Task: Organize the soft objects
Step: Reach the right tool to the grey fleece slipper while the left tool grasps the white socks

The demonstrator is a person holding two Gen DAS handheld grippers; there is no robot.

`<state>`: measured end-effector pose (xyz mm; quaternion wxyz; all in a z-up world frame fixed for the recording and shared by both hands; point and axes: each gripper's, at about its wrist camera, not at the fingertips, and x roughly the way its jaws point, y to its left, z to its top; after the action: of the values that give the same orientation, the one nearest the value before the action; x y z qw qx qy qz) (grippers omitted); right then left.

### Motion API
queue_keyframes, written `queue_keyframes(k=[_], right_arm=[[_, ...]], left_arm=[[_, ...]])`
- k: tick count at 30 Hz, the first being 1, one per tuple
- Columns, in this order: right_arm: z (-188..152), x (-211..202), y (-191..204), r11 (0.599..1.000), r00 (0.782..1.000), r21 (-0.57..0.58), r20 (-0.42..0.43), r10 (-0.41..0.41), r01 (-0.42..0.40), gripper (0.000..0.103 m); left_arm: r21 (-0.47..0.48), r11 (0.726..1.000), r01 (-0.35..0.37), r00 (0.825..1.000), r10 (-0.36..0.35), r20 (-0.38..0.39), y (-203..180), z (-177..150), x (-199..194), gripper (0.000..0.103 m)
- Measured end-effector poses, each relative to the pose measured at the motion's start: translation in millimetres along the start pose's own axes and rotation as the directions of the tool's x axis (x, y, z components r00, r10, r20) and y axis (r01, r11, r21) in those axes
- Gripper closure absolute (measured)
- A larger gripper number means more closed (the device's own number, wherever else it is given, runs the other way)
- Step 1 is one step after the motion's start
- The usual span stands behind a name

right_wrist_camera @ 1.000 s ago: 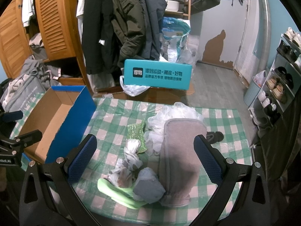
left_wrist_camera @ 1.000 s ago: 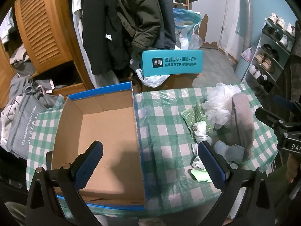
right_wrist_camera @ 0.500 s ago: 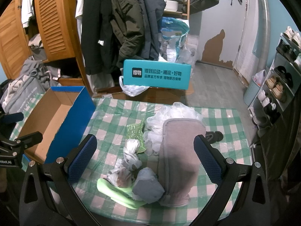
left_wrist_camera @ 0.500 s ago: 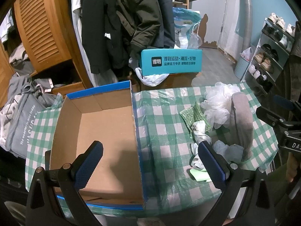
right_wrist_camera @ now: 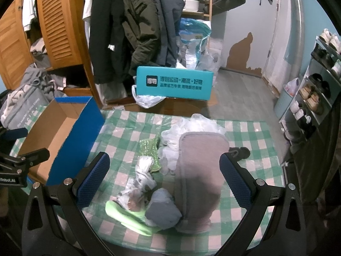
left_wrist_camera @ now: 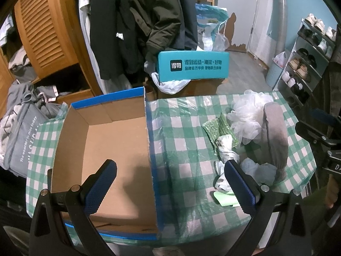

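Item, far left: a grey drawstring bag (left_wrist_camera: 20, 140) printed with white lettering lay off the table's left edge. Item: an open cardboard box (left_wrist_camera: 110, 149) with blue outer walls stood on the left part of the green-and-white checked tablecloth (left_wrist_camera: 183, 140), nothing visible inside it. Item: the left gripper (left_wrist_camera: 170, 183) hung above the box's near right wall, fingers spread wide and holding nothing. Item, centre right of the cloth: the soft objects lay in one cluster, well apart from the box. These were a green sequinned piece (right_wrist_camera: 150, 147), a knotted white-and-grey cloth (right_wrist_camera: 141, 176) touching its near edge, a light green pad (right_wrist_camera: 125, 216) nearest the camera, a pale blue-grey bundle (right_wrist_camera: 163, 210) resting on that pad, a white mesh bath pouf (right_wrist_camera: 187, 125) at the back, and a long grey mitt-shaped cloth (right_wrist_camera: 197, 177) overlapping the pouf. Item: the right gripper (right_wrist_camera: 165, 179) hovered over this cluster, fingers wide apart and empty. Item, right of the mitt: a small dark object (right_wrist_camera: 239, 152), too small to identify. Item, beyond the table: a teal printed carton (right_wrist_camera: 174, 82).
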<state>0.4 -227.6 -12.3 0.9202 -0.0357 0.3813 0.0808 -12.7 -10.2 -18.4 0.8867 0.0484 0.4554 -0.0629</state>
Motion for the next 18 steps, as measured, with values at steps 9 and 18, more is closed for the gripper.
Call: queue_keyframes(k=[9,18], right_arm=[[-7,6,-16,0.999,0.998,0.025,-0.032,-0.045,0.046,0.002],[-16,19,-34,0.995,0.994,0.051,-0.075,-0.083,0.087,0.002]], left_arm=[[0.038,0.999,0.010,0.999,-0.008,-0.054,-11,9,14,0.001],[0.042,0.998,0.045,0.990,-0.039,-0.138,-23,14,42,0.001]])
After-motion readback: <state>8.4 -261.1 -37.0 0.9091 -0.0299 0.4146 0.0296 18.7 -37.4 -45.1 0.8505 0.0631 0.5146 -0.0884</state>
